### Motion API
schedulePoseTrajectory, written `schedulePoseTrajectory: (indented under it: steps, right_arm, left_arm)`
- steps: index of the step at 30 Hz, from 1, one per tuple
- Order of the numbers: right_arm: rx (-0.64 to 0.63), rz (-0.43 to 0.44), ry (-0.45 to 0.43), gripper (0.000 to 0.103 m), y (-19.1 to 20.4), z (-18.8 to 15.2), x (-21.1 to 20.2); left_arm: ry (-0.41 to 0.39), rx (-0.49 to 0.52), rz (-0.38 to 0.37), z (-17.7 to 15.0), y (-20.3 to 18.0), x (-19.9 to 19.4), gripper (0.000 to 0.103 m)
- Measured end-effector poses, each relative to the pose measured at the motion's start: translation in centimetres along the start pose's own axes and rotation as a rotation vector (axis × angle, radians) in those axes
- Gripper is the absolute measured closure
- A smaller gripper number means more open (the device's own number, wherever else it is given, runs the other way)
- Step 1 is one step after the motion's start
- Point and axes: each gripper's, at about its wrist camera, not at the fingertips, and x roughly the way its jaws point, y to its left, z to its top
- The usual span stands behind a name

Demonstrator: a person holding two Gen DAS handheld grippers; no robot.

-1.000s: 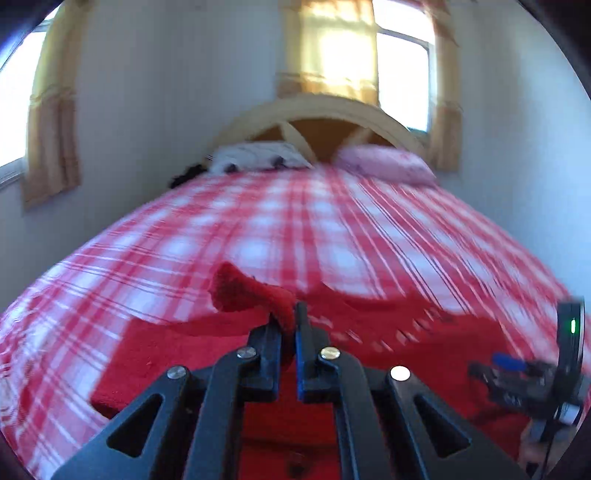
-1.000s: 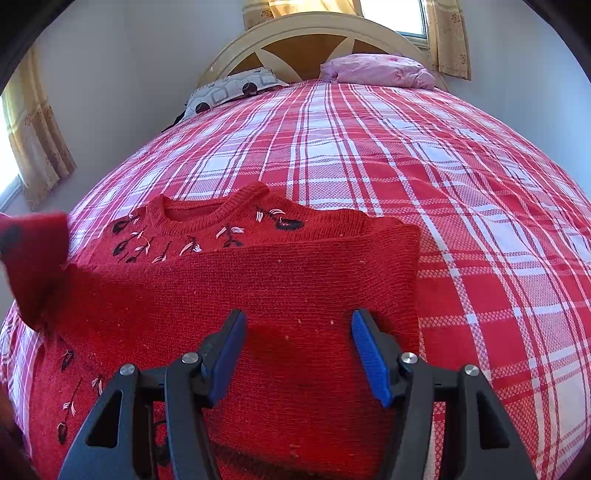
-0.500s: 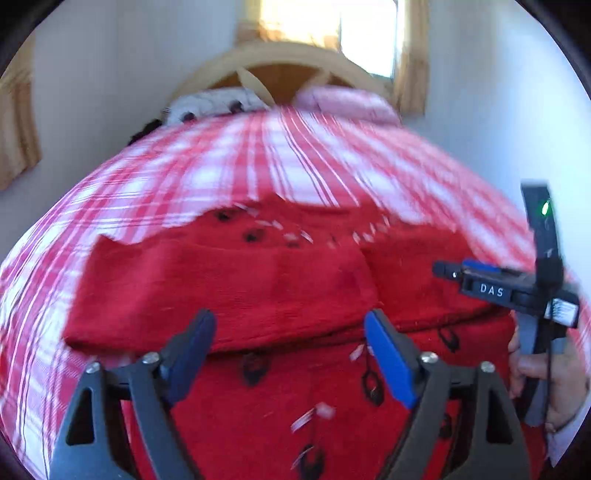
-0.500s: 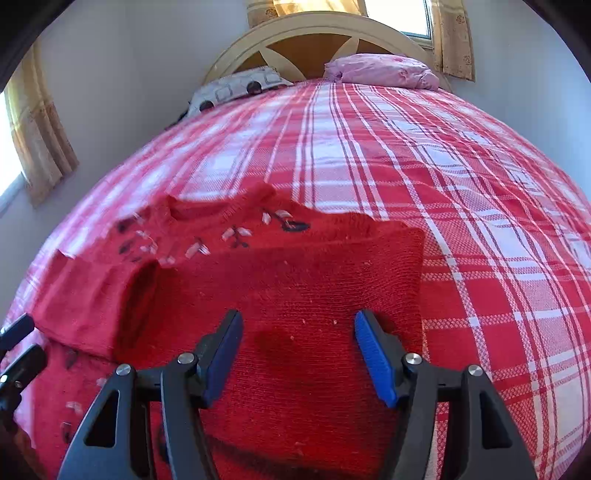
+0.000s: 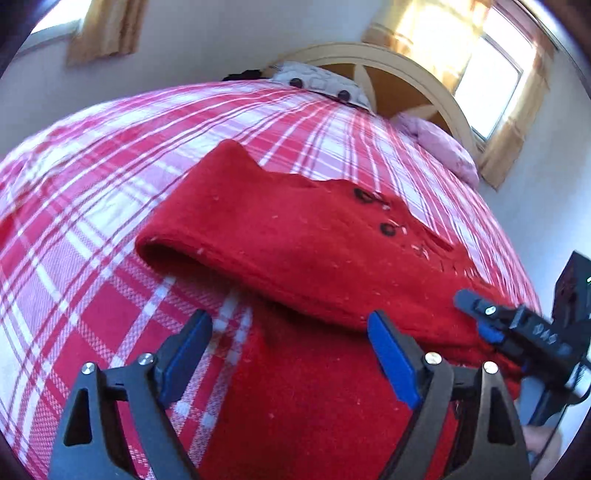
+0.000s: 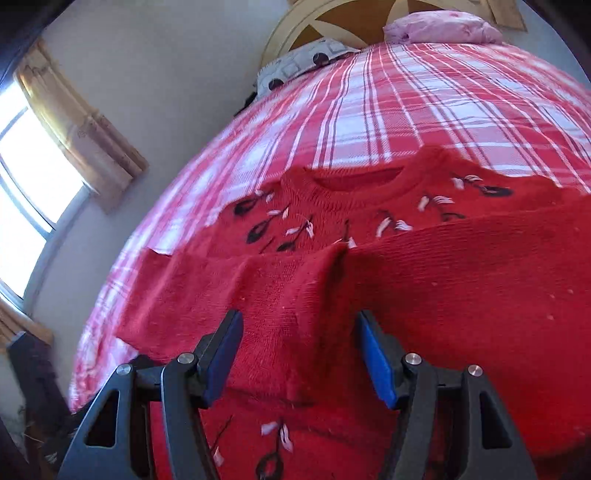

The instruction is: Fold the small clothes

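A: Start close; what has changed at the left gripper (image 5: 290,345)?

B: A second ago its jaws were clamped on a red sleeve cuff, lifted off the bed; now they stand wide apart with nothing between the pads. They sprang apart early in that second and have not widened since. The left sleeve (image 5: 258,236) lies released across the body of the red sweater (image 6: 424,295), cuff pointing toward the middle.

A: And the right gripper (image 6: 299,352)?

B: Released too, jaws apart and empty, hanging just above the knit (the pads press on nothing); it now looks at the spot where the two sleeves meet, left sleeve (image 6: 207,295) beside the right.

A: So what does that mean for the fold?

B: I judge both sleeves are tucked in; the next step is probably folding the body, hem toward collar, though neither gripper has yet taken hold.

A: Materials?

B: The sweater is a thick, fine-ribbed knit, flecked with pale lint; soft and likely to hold its crease poorly; the sleeve edge bulges in a rounded roll, not a sharp line. Further up, black-and-white embroidered sprigs scatter below a ribbed round collar (image 6: 356,181).

A: Beyond that?

B: It rests on a red-and-white plaid bedspread (image 6: 406,103), flat woven; at the far end a pink pillow (image 6: 443,26) and a patterned one against an arched headboard (image 5: 406,77).
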Motion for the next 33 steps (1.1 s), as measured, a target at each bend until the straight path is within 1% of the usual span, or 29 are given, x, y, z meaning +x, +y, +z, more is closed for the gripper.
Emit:
schedulePoseTrajectory:
  steps: [1, 2, 3, 4, 5, 7, 9, 12, 14, 16, 18, 19, 22, 24, 25, 28, 30, 33]
  right_arm:
    - [-0.025, -0.026, -0.010, 0.039, 0.5, 0.1, 0.3]
    - [-0.041, -0.039, -0.013, 0.045, 1.0, 0.0, 0.5]
    - [-0.059, -0.055, -0.014, 0.073, 1.5, -0.2, 0.5]
    - [-0.084, -0.075, -0.003, 0.086, 1.9, -0.3, 0.8]
    - [-0.104, -0.087, 0.009, 0.088, 2.3, -0.5, 1.2]
    - [-0.127, -0.094, 0.002, 0.091, 2.7, -0.6, 1.1]
    - [-0.120, -0.085, 0.001, 0.093, 2.6, -0.6, 0.8]
    - [-0.097, -0.045, -0.032, 0.094, 3.0, 0.5, -0.4]
    - [-0.091, -0.015, -0.060, 0.094, 3.4, 1.6, -1.5]
    - [-0.094, 0.005, -0.097, 0.094, 3.9, 2.9, -3.0]
    - [-0.087, 0.032, -0.143, 0.094, 4.0, 4.4, -5.0]
    - [-0.077, 0.052, -0.167, 0.094, 3.9, 4.9, -6.0]
    - [-0.047, 0.109, -0.231, 0.094, 3.5, 5.8, -9.0]
    - [-0.020, 0.141, -0.254, 0.094, 3.0, 6.1, -10.3]
    - [-0.012, 0.149, -0.263, 0.094, 2.7, 6.2, -10.7]
    - [-0.011, 0.146, -0.276, 0.094, 2.3, 6.2, -11.3]
    - [-0.002, 0.157, -0.266, 0.094, 2.2, 6.5, -11.1]
    - [-0.039, 0.153, -0.246, 0.094, 3.5, 7.2, -10.5]
  left_arm:
    - [0.007, -0.009, -0.006, 0.0, 0.1, 0.2, 0.015]
    - [0.005, -0.013, -0.011, 0.0, 0.4, 0.0, 0.015]
    - [-0.002, -0.018, -0.018, 0.0, 0.4, 0.0, 0.015]
    - [-0.003, -0.021, -0.020, 0.1, 0.5, 0.2, 0.015]
    - [-0.003, -0.022, -0.021, 0.1, 0.5, 0.3, 0.015]
    - [-0.007, -0.025, -0.022, 0.0, 0.7, 0.2, 0.015]
    - [-0.013, -0.034, -0.031, 0.0, 0.9, 0.1, 0.015]
    - [-0.032, -0.074, -0.055, -0.1, 1.9, -0.6, 0.015]
    - [-0.054, -0.100, -0.052, -0.2, 2.4, -1.0, 0.015]
    - [-0.068, -0.119, -0.029, -0.2, 2.7, -1.4, 0.015]
    - [-0.052, -0.111, -0.010, -0.2, 2.5, -1.1, 0.015]
    - [-0.046, -0.099, 0.003, -0.1, 2.2, -0.9, 0.015]
    - [-0.007, -0.039, 0.079, 0.2, 0.9, 0.0, 0.012]
    - [0.009, 0.002, 0.135, 0.5, -0.1, 0.6, 0.012]
    - [0.011, 0.008, 0.145, 0.7, -0.2, 0.8, 0.012]
    - [0.014, -0.048, 0.155, 1.3, 0.2, 1.1, 0.012]
    - [0.013, -0.096, 0.129, 1.5, 0.5, 0.6, 0.012]
    - [-0.016, -0.095, 0.128, 1.1, 0.0, -0.8, 0.012]
